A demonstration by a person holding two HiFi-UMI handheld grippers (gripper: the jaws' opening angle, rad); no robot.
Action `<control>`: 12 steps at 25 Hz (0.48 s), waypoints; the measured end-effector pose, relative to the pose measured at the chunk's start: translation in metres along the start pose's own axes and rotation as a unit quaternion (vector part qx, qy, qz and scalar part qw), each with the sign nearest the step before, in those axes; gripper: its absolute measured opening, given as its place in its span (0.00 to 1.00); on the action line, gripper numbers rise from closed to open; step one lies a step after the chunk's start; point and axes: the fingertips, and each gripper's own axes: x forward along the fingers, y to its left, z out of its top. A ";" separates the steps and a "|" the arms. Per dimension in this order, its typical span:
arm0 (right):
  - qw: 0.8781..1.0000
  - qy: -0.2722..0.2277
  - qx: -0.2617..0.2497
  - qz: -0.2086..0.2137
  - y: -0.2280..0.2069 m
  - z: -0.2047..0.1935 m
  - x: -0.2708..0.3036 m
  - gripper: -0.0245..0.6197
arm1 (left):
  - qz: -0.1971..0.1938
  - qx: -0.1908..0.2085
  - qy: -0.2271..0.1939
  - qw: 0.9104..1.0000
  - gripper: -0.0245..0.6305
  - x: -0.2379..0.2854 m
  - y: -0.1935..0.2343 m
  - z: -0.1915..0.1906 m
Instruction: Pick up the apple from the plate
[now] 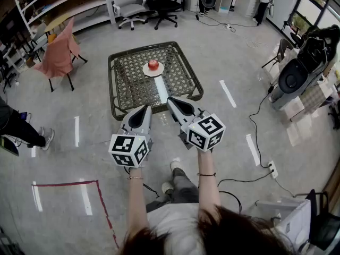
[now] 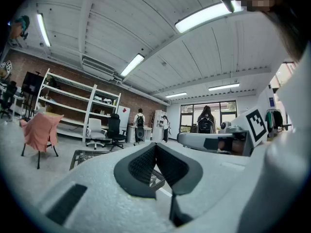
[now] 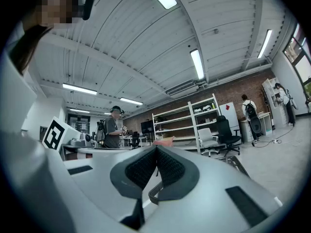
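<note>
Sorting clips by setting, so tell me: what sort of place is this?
Probably an open lab or office workspace: swivel chairs, white shelving along a brick wall, and power cables trailing across the floor.

No legible text, label or number anywhere

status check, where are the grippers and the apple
Left gripper and right gripper both shut, empty, held level short of the table. Apple on the plate, untouched. Nothing in the way.

Grey-white left tongs (image 1: 146,108) and right tongs (image 1: 170,100) carry black-and-white marker cubes (image 1: 129,150), black pads (image 2: 141,167).
</note>
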 end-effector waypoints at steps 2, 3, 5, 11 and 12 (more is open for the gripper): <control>1.000 0.000 0.002 0.005 0.000 0.001 -0.001 0.05 | -0.005 -0.002 0.002 1.000 0.05 0.002 -0.004 0.000; 1.000 0.000 0.003 0.008 0.001 0.002 -0.001 0.05 | -0.006 -0.003 0.003 1.000 0.05 0.003 -0.005 0.000; 1.000 -0.001 0.004 0.013 0.002 0.002 -0.001 0.05 | -0.004 -0.001 0.002 1.000 0.05 0.004 -0.006 0.001; 1.000 -0.001 0.002 0.017 0.002 0.002 -0.002 0.05 | -0.002 0.007 -0.003 1.000 0.05 0.007 -0.006 0.006; 1.000 -0.001 0.002 0.017 0.002 0.002 -0.002 0.05 | -0.003 0.006 -0.003 1.000 0.05 0.007 -0.006 0.005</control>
